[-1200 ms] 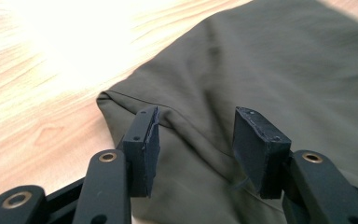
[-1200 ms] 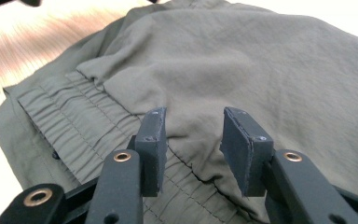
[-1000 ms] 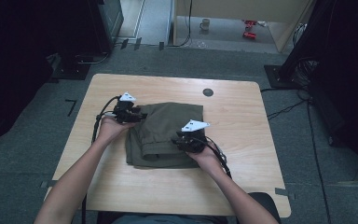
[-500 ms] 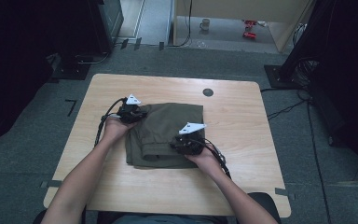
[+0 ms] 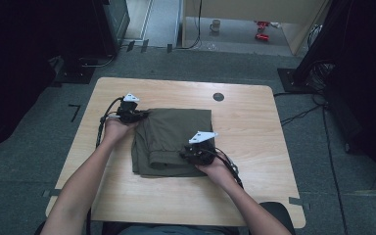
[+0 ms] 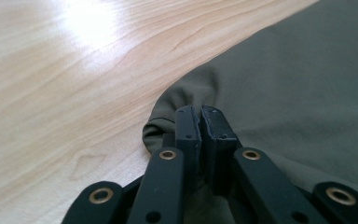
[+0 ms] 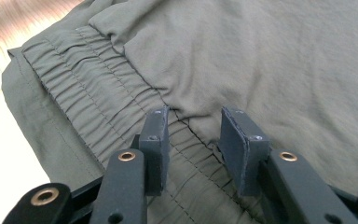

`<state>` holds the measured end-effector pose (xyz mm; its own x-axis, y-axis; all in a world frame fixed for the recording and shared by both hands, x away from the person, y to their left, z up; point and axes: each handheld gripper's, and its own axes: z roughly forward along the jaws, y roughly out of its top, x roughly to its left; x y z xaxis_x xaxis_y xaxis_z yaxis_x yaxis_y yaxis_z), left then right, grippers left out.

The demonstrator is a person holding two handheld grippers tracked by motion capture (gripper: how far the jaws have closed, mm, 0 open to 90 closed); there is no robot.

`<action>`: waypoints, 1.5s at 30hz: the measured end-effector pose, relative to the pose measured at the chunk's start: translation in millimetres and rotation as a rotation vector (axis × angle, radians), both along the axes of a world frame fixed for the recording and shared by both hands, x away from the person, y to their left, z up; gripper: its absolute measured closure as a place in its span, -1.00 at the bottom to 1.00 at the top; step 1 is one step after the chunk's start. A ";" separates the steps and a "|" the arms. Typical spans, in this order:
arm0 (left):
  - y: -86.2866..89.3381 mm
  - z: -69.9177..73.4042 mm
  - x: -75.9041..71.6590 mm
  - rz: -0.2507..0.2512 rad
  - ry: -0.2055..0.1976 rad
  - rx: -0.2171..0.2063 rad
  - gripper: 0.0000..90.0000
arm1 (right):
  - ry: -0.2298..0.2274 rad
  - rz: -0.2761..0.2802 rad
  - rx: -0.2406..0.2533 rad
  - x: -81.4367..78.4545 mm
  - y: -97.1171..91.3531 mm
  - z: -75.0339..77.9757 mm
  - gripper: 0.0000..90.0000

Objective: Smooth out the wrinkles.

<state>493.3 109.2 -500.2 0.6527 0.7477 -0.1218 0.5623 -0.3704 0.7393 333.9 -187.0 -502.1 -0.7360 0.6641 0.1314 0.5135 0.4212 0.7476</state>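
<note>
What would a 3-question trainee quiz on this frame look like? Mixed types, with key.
1. True or false: the left tool is shut on a corner of the olive garment.
2. The right tool sits over which part of the garment: A) the elastic waistband, B) a zip, C) a button?
3. What does the garment lie on?

Key
1. True; its jaws have just closed, pinching a bunched corner of the fabric.
2. A; the jaws stand apart over the gathered band.
3. The wooden table.
</note>
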 end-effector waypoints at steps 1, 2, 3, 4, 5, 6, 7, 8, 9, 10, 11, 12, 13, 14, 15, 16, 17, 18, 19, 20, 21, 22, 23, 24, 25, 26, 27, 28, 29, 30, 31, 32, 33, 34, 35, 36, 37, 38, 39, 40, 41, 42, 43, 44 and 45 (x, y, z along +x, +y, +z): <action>0.6 0.7 0.3 0.006 0.003 -0.008 0.88 | -0.001 0.000 0.000 -0.1 0.0 0.0 0.38; 0.8 1.8 0.2 0.014 -0.002 -0.013 0.83 | -0.003 0.001 0.003 0.1 -0.1 0.2 0.37; 1.3 3.4 -0.1 0.019 -0.006 -0.016 0.76 | 0.000 0.000 0.010 0.3 -0.6 0.6 0.36; 2.4 5.4 -0.6 0.023 -0.011 -0.015 0.69 | 0.006 -0.004 0.020 0.6 -1.4 1.5 0.33; 3.5 7.3 -1.3 0.028 -0.015 -0.024 0.64 | 0.006 -0.005 0.036 1.4 -2.5 2.2 0.31; 5.6 9.7 -2.1 0.030 -0.012 -0.034 0.60 | 0.008 -0.004 0.046 2.3 -3.6 3.5 0.28; 7.1 11.7 -2.8 0.034 -0.012 -0.038 0.54 | 0.009 -0.006 0.058 2.7 -5.0 5.9 0.23; 8.1 13.3 -3.5 0.036 -0.007 -0.041 0.48 | 0.005 -0.009 0.068 2.9 -6.0 7.9 0.21; 9.3 15.8 -4.6 0.035 -0.005 -0.044 0.44 | 0.003 -0.013 0.075 2.8 -6.8 9.5 0.19; 10.2 18.3 -6.1 0.035 -0.008 -0.044 0.40 | -0.003 -0.017 0.081 2.6 -8.0 11.6 0.17; 11.2 21.8 -8.1 0.032 -0.007 -0.049 0.36 | -0.013 -0.022 0.086 2.6 -9.2 13.4 0.14; 12.0 24.6 -9.8 0.027 -0.006 -0.055 0.35 | -0.028 -0.027 0.087 2.6 -11.5 15.9 0.12; 12.8 27.5 -11.7 0.021 -0.005 -0.055 0.34 | -0.036 -0.033 0.090 2.3 -13.3 17.9 0.10; 13.3 30.0 -14.1 0.022 -0.013 -0.059 0.32 | -0.049 -0.038 0.092 2.6 -15.7 19.5 0.08; 14.1 32.2 -16.5 0.014 -0.017 -0.067 0.31 | -0.055 -0.047 0.097 2.7 -18.1 21.1 0.07; 14.5 34.4 -19.1 0.009 -0.018 -0.070 0.29 | -0.058 -0.051 0.104 3.0 -20.7 22.5 0.05; 14.7 36.4 -21.9 0.004 -0.020 -0.067 0.27 | -0.062 -0.056 0.107 3.3 -23.2 23.7 0.03; 14.8 38.0 -24.6 0.000 -0.022 -0.065 0.24 | -0.065 -0.060 0.108 3.5 -25.7 24.9 0.01; 15.1 39.6 -27.6 -0.002 -0.028 -0.060 0.21 | -0.067 -0.063 0.109 3.6 -28.1 25.7 -0.01; 15.4 40.4 -29.9 -0.005 -0.029 -0.061 0.19 | -0.074 -0.065 0.107 3.9 -30.5 26.3 -0.03; 16.1 41.5 -32.7 -0.010 -0.029 -0.062 0.18 | -0.077 -0.069 0.105 3.7 -32.1 26.6 -0.05; 16.3 42.8 -35.3 -0.012 -0.026 -0.059 0.17 | -0.079 -0.069 0.102 3.7 -34.4 27.1 -0.08; 17.0 43.9 -39.0 -0.018 -0.032 -0.059 0.16 | -0.084 -0.069 0.100 3.7 -36.3 27.1 -0.08; 17.4 44.5 -42.4 -0.021 -0.037 -0.061 0.15 | -0.088 -0.072 0.095 3.6 -39.0 27.5 -0.09; 17.6 45.1 -45.4 -0.023 -0.039 -0.061 0.13 | -0.093 -0.072 0.097 4.3 -41.3 27.5 -0.10; 17.9 45.4 -47.8 -0.023 -0.037 -0.067 0.11 | -0.089 -0.076 0.100 4.5 -43.3 27.9 -0.10; 18.8 45.7 -50.5 -0.028 -0.033 -0.074 0.11 | -0.089 -0.080 0.101 4.7 -44.7 28.1 -0.10; 19.7 45.6 -54.1 -0.024 -0.028 -0.087 0.10 | -0.087 -0.083 0.100 5.0 -46.7 28.5 -0.11; 20.5 45.4 -56.0 -0.026 -0.026 -0.094 0.09 | -0.087 -0.090 0.105 5.6 -48.7 28.8 -0.12; 21.5 45.4 -58.9 -0.028 -0.023 -0.101 0.09 | -0.086 -0.092 0.107 6.0 -50.1 29.0 -0.13; 23.1 44.8 -62.5 -0.032 -0.028 -0.106 0.09 | -0.086 -0.095 0.109 6.7 -52.0 29.2 -0.14; 24.1 44.3 -65.2 -0.035 -0.026 -0.106 0.09 | -0.088 -0.098 0.112 7.4 -54.0 29.3 -0.14; 24.9 43.5 -67.2 -0.036 -0.029 -0.102 0.08 | -0.087 -0.100 0.113 7.9 -55.6 29.3 -0.15; 26.3 42.3 -70.1 -0.037 -0.028 -0.096 0.07 | -0.081 -0.103 0.114 8.0 -56.5 29.4 -0.15; 27.4 41.6 -72.2 -0.039 -0.028 -0.089 0.06 | -0.080 -0.105 0.112 8.6 -58.3 29.3 -0.15; 28.4 41.0 -74.2 -0.039 -0.030 -0.084 0.05 | -0.080 -0.106 0.113 9.2 -59.4 29.1 -0.16; 29.0 40.6 -75.7 -0.036 -0.030 -0.083 0.05 | -0.079 -0.106 0.113 9.7 -60.5 28.9 -0.16; 30.5 40.4 -78.1 -0.041 -0.029 -0.085 0.04 | -0.078 -0.107 0.111 10.0 -61.2 28.9 -0.16; 31.3 40.3 -80.0 -0.042 -0.030 -0.087 0.04 | -0.081 -0.108 0.110 10.3 -62.6 28.8 -0.16; 32.1 40.3 -82.0 -0.042 -0.032 -0.090 0.03 | -0.081 -0.108 0.106 10.6 -64.0 28.7 -0.16; 33.2 40.3 -83.8 -0.046 -0.037 -0.090 0.03 | -0.084 -0.107 0.103 10.9 -65.4 28.4 -0.16; 34.0 40.2 -85.9 -0.048 -0.039 -0.092 0.02 | -0.083 -0.111 0.101 10.9 -66.7 28.3 -0.17; 34.6 40.1 -87.5 -0.049 -0.038 -0.092 0.02 | -0.087 -0.111 0.098 11.3 -68.3 28.0 -0.17; 35.5 39.7 -90.3 -0.052 -0.040 -0.095 0.01 | -0.088 -0.114 0.096 11.7 -69.5 27.9 -0.17; 36.1 39.4 -92.7 -0.054 -0.044 -0.097 0.00 | -0.086 -0.120 0.099 12.0 -71.5 27.8 -0.17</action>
<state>400.6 145.3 -460.8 0.6983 0.6971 -0.1625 0.5099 -0.3250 0.7965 345.9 -258.4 -474.3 -0.6634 0.7351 0.1399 0.4878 0.2831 0.8257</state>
